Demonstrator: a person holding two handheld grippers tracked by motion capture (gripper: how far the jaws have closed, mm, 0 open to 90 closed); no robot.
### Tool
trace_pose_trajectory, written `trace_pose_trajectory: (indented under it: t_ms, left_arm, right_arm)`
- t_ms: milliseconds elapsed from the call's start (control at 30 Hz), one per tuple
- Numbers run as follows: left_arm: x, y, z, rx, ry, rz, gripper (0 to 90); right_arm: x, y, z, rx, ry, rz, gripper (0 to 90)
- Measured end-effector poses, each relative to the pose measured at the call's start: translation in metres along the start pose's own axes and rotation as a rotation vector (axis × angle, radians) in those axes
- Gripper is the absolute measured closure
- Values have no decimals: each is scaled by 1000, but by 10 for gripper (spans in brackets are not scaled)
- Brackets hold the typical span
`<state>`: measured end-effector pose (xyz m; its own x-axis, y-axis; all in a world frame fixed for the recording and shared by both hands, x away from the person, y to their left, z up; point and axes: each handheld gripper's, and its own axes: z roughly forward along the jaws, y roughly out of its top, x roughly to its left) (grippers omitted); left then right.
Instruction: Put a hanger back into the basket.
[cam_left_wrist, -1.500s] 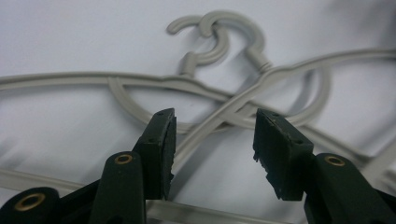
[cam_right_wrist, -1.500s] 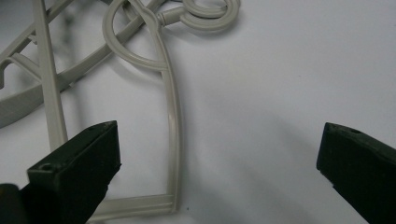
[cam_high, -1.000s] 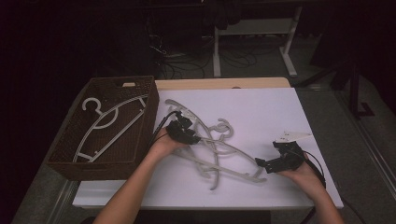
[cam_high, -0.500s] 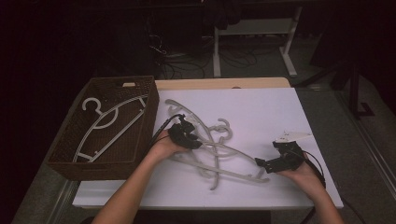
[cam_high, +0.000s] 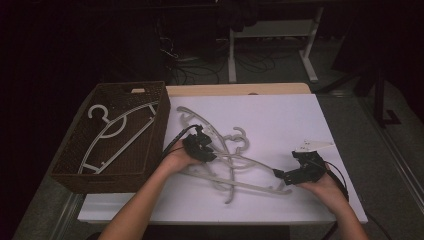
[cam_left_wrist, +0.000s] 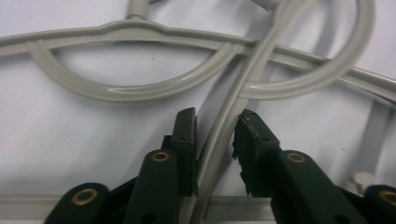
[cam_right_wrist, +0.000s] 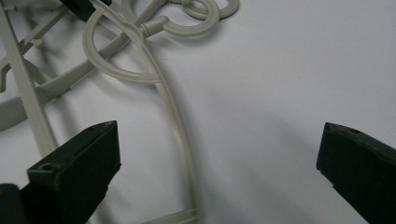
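Note:
Several grey plastic hangers (cam_high: 235, 161) lie tangled on the white table top (cam_high: 280, 120). My left gripper (cam_high: 206, 151) sits at the pile's left side. In the left gripper view its jaws (cam_left_wrist: 215, 119) straddle one thin hanger arm (cam_left_wrist: 223, 135). They have just been closing. The left pad touches the arm and a narrow gap remains at the right pad. My right gripper (cam_high: 281, 175) rests at the pile's right end with its jaws wide open (cam_right_wrist: 219, 130). A curved hanger arm (cam_right_wrist: 180, 135) lies on the table between them, untouched.
A dark wicker basket (cam_high: 65, 167) stands at the table's left and holds one white hanger (cam_high: 116, 132). A small white scrap (cam_high: 315, 145) lies just beyond my right gripper. The far right half of the table top is bare.
My left gripper has shifted slightly toward the near edge, onto the hanger pile. The right gripper and the hangers have not moved.

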<state>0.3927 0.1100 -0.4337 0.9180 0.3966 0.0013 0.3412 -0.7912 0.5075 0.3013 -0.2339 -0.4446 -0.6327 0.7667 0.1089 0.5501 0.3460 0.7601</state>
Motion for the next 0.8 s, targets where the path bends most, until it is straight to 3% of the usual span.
trace_pose_trajectory:
  t_ms: [167, 367, 600, 800]
  left_arm:
    - [-1, 1, 0, 2, -29, 5, 810]
    - [0, 1, -1, -5, -63, -11, 824]
    - [-1, 0, -6, -38, -31, -56, 827]
    - [5, 5, -24, -87, 11, -116, 829]
  right_arm:
    - [-1, 0, -1, -2, -1, 2, 0]
    - [-2, 0, -1, -2, -2, 2, 0]
    - [-1, 0, -1, -9, -4, 2, 0]
    - [-1, 0, -3, -17, -7, 5, 0]
